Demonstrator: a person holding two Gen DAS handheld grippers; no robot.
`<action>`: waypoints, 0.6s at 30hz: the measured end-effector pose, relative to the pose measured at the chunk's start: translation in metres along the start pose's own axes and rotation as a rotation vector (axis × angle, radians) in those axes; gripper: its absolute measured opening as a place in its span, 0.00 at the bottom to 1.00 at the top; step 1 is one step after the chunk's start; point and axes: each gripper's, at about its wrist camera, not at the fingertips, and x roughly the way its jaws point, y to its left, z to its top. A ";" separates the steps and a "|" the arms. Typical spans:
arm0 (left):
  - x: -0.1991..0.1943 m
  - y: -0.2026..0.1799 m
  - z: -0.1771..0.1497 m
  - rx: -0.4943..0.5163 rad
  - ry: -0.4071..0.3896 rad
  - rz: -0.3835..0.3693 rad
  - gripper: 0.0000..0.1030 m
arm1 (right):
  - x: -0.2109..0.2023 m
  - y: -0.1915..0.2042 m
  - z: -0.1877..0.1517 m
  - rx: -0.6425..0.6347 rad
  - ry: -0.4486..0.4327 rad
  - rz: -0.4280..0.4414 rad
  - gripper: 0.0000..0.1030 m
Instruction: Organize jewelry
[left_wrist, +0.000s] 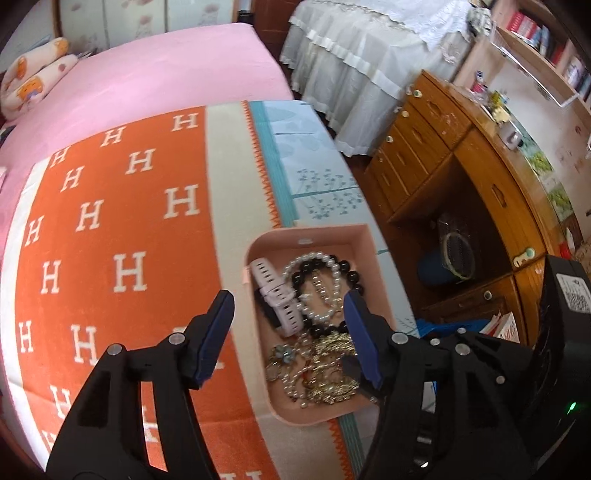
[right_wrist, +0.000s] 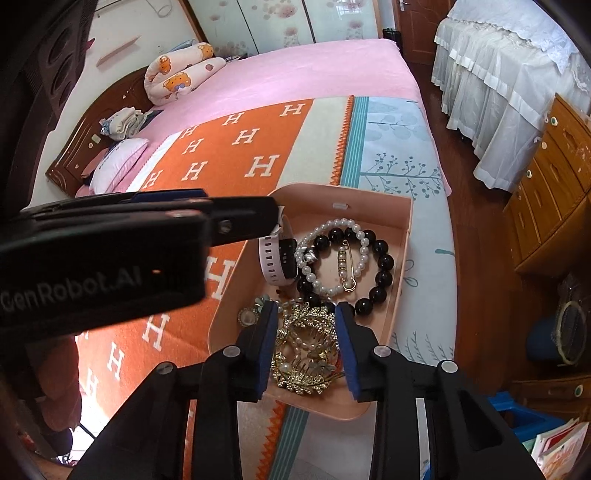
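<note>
Tools (left_wrist: 290, 341) (right_wrist: 306, 347) spread above jewelry tray (right_wrist: 400, 258)

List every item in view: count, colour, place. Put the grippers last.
Tray: one, pink, on the bed near its foot edge.
Black bead bracelet: one, black, far half of the tray.
Pearl bracelet: one, white, overlapping the black one.
Pearl safety pin: one, gold, inside the pearl loop.
Watch: one, pale pink strap with dark face, tray's left side.
Hair comb: one, gold with pearls, near end of the tray.
Blanket: one, orange with white H letters, on the bed.
Desk: one, brown wood, right of the bed.
Left gripper: open, over the tray.
Right gripper: open, either side of the comb.
</note>
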 end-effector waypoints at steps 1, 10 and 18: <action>-0.002 0.005 -0.002 -0.008 -0.001 0.005 0.57 | 0.000 0.000 0.000 -0.001 0.003 0.002 0.31; -0.020 0.031 -0.027 -0.081 -0.005 0.067 0.57 | -0.001 0.006 0.002 -0.003 0.018 0.014 0.32; -0.046 0.044 -0.046 -0.125 -0.022 0.119 0.57 | -0.010 0.015 -0.002 -0.006 0.021 0.034 0.33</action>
